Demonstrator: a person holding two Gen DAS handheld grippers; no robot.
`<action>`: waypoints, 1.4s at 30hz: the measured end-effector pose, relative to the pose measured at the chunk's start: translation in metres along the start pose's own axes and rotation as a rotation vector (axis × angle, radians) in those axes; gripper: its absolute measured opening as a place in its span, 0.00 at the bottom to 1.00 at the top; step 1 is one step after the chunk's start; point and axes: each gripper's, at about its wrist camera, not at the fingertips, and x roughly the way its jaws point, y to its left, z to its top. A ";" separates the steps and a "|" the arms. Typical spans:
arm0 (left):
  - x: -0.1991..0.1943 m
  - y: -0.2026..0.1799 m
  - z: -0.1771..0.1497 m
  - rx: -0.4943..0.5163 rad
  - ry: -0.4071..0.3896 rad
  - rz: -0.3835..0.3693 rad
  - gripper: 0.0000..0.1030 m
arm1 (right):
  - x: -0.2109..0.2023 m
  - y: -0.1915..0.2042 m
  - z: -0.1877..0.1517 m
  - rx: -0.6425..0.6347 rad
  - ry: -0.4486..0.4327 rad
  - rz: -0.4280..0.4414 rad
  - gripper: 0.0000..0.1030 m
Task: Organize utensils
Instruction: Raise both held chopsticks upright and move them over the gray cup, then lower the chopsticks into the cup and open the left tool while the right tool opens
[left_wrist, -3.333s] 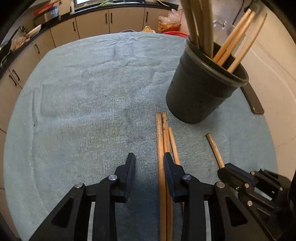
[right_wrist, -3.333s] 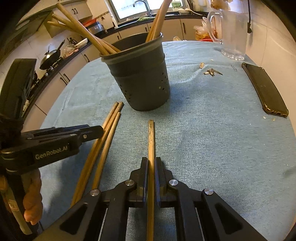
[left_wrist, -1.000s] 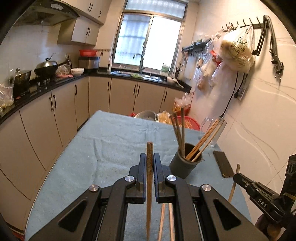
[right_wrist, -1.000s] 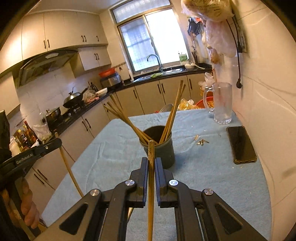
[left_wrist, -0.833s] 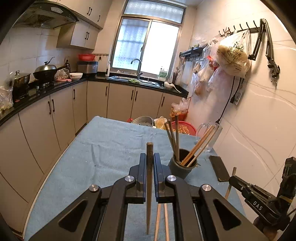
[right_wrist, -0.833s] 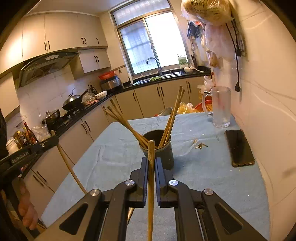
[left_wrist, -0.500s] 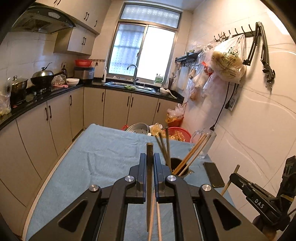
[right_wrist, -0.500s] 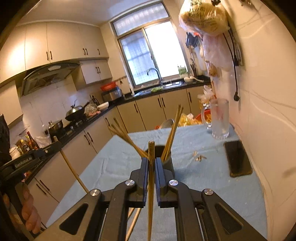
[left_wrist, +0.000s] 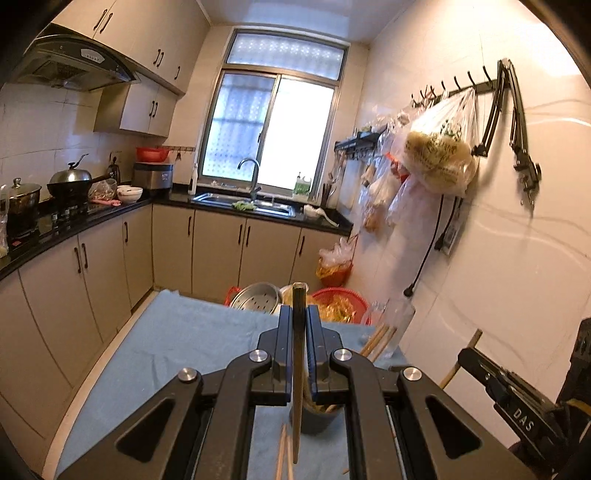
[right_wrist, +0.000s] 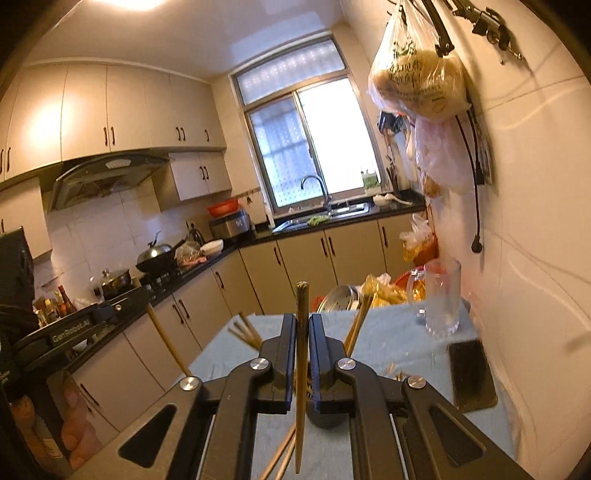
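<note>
My left gripper (left_wrist: 299, 317) is shut on a wooden chopstick (left_wrist: 297, 424) that stands nearly upright between the pads, high above the blue-clothed table (left_wrist: 177, 339). My right gripper (right_wrist: 302, 321) is shut on a second chopstick (right_wrist: 301, 295) in the same way. The dark utensil holder (right_wrist: 327, 417) with several chopsticks (right_wrist: 245, 332) sits below and ahead, mostly hidden behind the fingers in both views. Its body (left_wrist: 317, 421) shows under the left fingers. Two loose chopsticks (left_wrist: 282, 454) lie on the cloth. Each view shows the other gripper at its edge, holding its stick.
A glass mug (right_wrist: 441, 302) and a dark phone (right_wrist: 471, 373) sit on the table's right side by the tiled wall. Bags hang from wall hooks (left_wrist: 436, 158). Cabinets, a sink and a stove run along the left and back.
Both grippers have risen with their chopsticks, lifted off the cloth. The holder has dropped lower in both views and now lies mostly behind the fingers.
</note>
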 end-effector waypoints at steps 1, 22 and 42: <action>0.003 -0.001 0.003 -0.003 -0.003 -0.003 0.06 | 0.001 -0.001 0.004 0.002 -0.006 0.000 0.08; 0.076 -0.023 0.009 0.001 -0.054 -0.011 0.07 | 0.059 -0.033 0.049 0.074 -0.101 -0.028 0.08; 0.093 -0.018 -0.026 0.013 0.047 -0.024 0.07 | 0.111 -0.059 0.003 0.144 0.026 -0.043 0.08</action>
